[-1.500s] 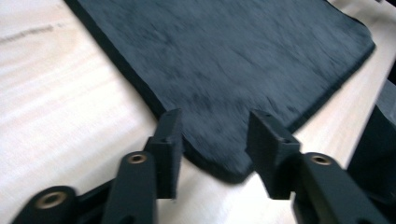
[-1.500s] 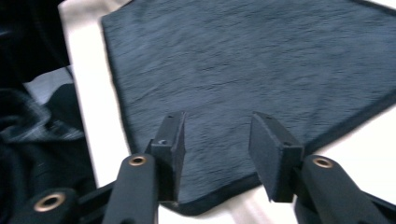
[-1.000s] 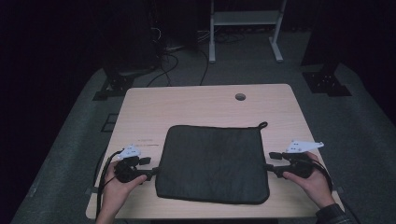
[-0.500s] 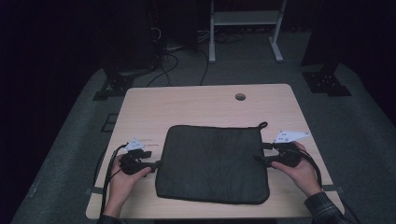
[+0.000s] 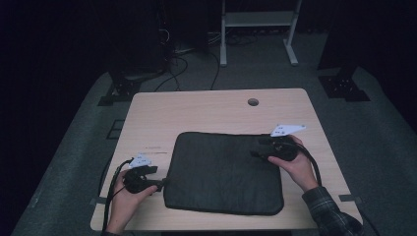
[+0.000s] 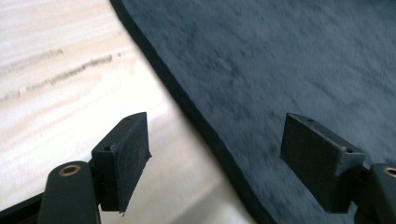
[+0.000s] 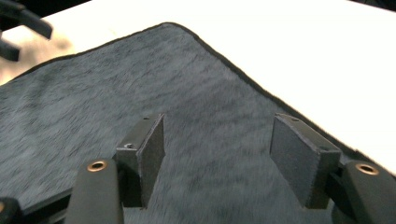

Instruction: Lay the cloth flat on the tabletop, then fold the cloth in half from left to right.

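Observation:
A dark grey fleecy mat [image 5: 223, 172] lies flat on the light wood table [image 5: 206, 108]. My left gripper [image 5: 160, 184] sits low at the mat's left edge near the front. In the left gripper view the left gripper [image 6: 217, 140] is open and has just been opening. The mat's edge [image 6: 280, 56] runs between its pads, untouched, beside bare table [image 6: 56, 70]. My right gripper [image 5: 255, 147] hovers over the mat's back right part. In the right gripper view the right gripper [image 7: 217, 126] is open, has just been opening, and is empty above the mat [image 7: 116, 93].
A round cable hole [image 5: 253, 102] sits in the table's far side. Beyond the table, on the dark carpet, stand a white frame's legs [image 5: 255, 19], loose cables [image 5: 182, 59] and black stand bases [image 5: 344, 83]. Bare wood lies behind and left of the mat.
My right gripper has moved from beside the mat's right edge inward and away from me, over the mat's back right part. The left gripper stayed at the left edge.

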